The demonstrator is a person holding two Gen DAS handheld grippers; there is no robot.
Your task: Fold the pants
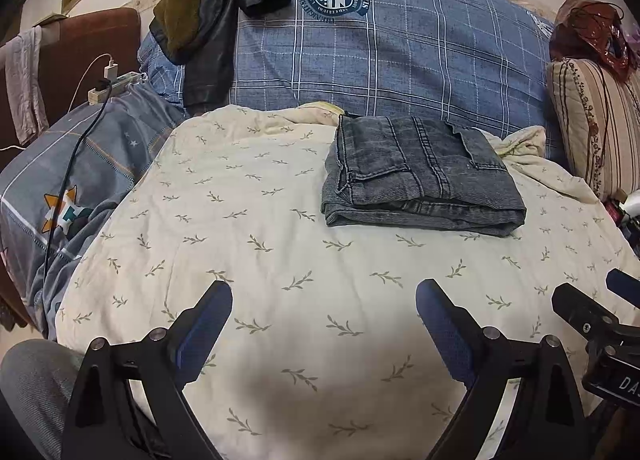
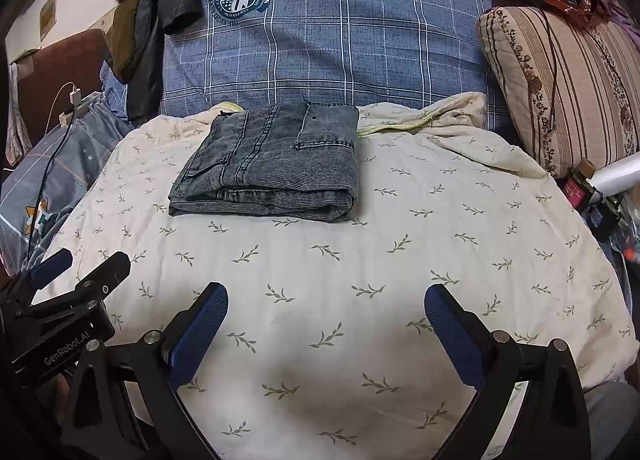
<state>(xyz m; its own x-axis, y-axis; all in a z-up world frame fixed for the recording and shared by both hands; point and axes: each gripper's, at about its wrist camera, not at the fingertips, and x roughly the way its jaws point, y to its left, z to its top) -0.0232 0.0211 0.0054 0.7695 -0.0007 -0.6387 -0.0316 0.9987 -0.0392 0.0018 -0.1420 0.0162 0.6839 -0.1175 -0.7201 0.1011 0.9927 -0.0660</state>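
Our left tongs [image 1: 324, 296] and right tongs [image 2: 326, 296] gape wide, empty. The folded jeans [image 2: 272, 168] look thick, heavy, floppy; we would pinch the doubled near edge.

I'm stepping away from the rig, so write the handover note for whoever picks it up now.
Left gripper: open, empty, above the cream leaf-print quilt.
Right gripper: open, empty, beside the left one.
Grey-blue washed denim pants: folded into a compact rectangle at the far end of the quilt, in front of the blue plaid pillow, clear of both grippers.
Done: folding looks complete.
Left: apparently nothing, except perhaps squaring the slightly uneven near edge.
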